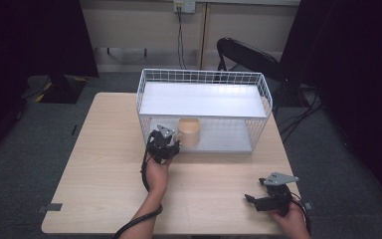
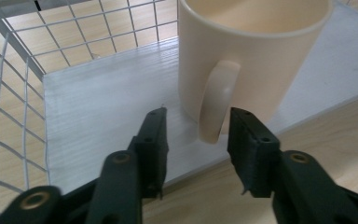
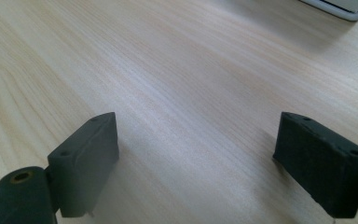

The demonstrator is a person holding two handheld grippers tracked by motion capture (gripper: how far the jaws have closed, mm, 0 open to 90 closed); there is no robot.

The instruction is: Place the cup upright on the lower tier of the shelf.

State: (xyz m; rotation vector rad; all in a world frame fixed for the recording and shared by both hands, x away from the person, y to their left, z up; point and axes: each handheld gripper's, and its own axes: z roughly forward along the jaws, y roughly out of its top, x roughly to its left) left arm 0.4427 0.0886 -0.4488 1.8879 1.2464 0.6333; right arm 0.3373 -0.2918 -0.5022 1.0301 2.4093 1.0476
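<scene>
Nearest us, over bare counter [image 3: 177,70], the right gripper [image 3: 196,158] holds its fingers wide apart with nothing between them. Farther on, the left gripper [image 2: 196,140] has its fingers [image 2: 151,140] partly apart, either side of the handle of a cream mug [image 2: 256,51] without pressing it. Just beyond the fingers, the mug stands upright on the lower shelf of a white wire rack [image 1: 204,79].

You have a light wooden table [image 1: 104,164] in front of you — a white wire rack [image 1: 204,107] stands on its far half. The rack's lower white shelf [image 2: 102,116] carries a cream mug [image 2: 247,56], upright — handle toward the table's near edge.
</scene>
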